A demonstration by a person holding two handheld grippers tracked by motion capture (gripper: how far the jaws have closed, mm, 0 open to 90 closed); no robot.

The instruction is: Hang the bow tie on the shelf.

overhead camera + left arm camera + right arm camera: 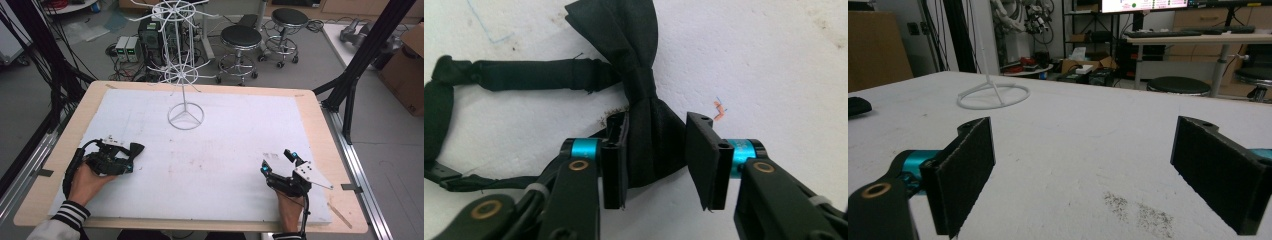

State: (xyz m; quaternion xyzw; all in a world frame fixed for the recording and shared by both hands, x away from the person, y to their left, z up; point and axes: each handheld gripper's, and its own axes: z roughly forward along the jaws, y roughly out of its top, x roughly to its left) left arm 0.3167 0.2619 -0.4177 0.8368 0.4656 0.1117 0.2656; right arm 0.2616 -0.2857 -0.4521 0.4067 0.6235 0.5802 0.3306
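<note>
Black pads of my left gripper [656, 162] straddle the bow tie [636, 95]'s near wing, not yet pinching, ready to lift; right gripper [1093, 175] waits wide, empty

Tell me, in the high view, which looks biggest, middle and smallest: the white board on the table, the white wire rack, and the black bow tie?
1. White board: biggest by far, covering most of the table.
2. White wire rack: tall and thin, in the middle.
3. Black bow tie: smallest, partly hidden by the left gripper.
</note>
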